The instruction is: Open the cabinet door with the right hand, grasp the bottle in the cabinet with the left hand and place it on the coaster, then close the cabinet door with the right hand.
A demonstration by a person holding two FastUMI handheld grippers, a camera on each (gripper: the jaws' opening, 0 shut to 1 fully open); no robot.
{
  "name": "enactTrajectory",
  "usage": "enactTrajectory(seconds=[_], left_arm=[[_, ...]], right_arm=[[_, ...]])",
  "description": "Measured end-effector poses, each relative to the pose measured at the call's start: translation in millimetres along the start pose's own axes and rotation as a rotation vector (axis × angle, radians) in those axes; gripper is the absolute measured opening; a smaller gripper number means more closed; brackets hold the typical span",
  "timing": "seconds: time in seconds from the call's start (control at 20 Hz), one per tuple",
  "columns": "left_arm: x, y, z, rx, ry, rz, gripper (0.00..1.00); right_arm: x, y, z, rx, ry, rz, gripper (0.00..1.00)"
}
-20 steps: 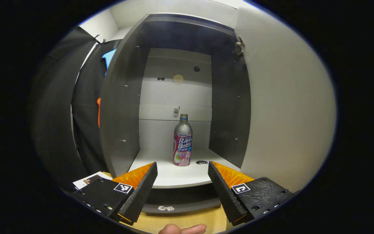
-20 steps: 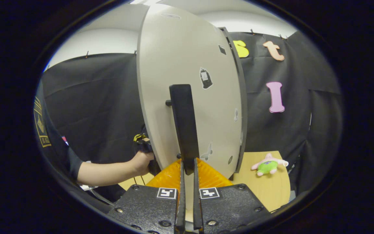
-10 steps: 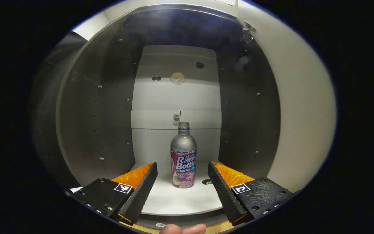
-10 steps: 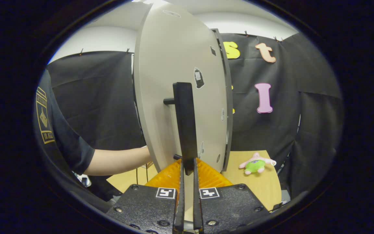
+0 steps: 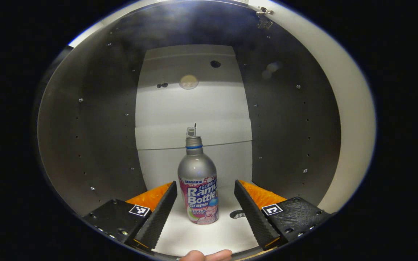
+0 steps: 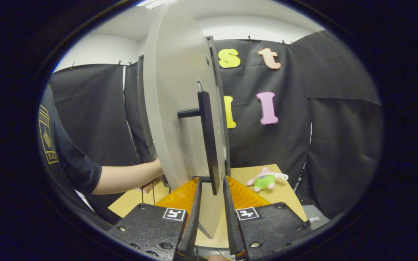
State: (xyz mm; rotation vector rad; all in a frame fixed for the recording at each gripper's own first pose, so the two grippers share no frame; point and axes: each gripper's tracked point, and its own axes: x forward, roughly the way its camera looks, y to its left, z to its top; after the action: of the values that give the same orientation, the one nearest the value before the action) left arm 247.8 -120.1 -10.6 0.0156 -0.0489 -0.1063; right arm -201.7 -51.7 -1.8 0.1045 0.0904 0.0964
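The silver bottle (image 5: 198, 185) with a pink label stands upright on the white floor of the cabinet (image 5: 96, 145). My left gripper (image 5: 204, 184) is open inside the cabinet. The bottle stands between its two fingers, slightly nearer the left one, and neither touches it. In the right gripper view the pale cabinet door (image 6: 172, 127) stands swung wide open, seen nearly edge-on. The lower end of its dark bar handle (image 6: 207, 137) sits between the fingertips of my right gripper (image 6: 212, 179). That gripper's fingers are parted, with a gap on each side of the bar.
Dark cabinet side walls close in on both sides of the left gripper, with the door's inner face (image 5: 350, 127) to the right. A person's arm (image 6: 122, 177) reaches behind the door. A green and pink plush toy (image 6: 265, 180) lies on the wooden table (image 6: 285, 195).
The left gripper has moved forward into the cabinet, so the bottle now stands between its fingers. The door has swung further open, and the right gripper's fingers have parted from the handle.
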Motion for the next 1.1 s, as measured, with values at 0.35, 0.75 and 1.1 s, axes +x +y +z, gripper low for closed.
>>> enactTrajectory(seconds=[0.35, 0.75, 1.1], left_arm=[[30, 12, -8, -0.04, 0.014, 0.031, 0.96], [53, 8, -15, -0.042, 0.025, 0.034, 0.96], [51, 13, -16, -0.032, 0.044, 0.048, 0.9]], right_arm=[[-24, -43, 21, 0.185, -0.139, -0.156, 0.63], [-13, -62, 0, 0.181, -0.042, -0.246, 0.84], [-4, -62, -9, 0.158, -0.008, -0.285, 0.84]])
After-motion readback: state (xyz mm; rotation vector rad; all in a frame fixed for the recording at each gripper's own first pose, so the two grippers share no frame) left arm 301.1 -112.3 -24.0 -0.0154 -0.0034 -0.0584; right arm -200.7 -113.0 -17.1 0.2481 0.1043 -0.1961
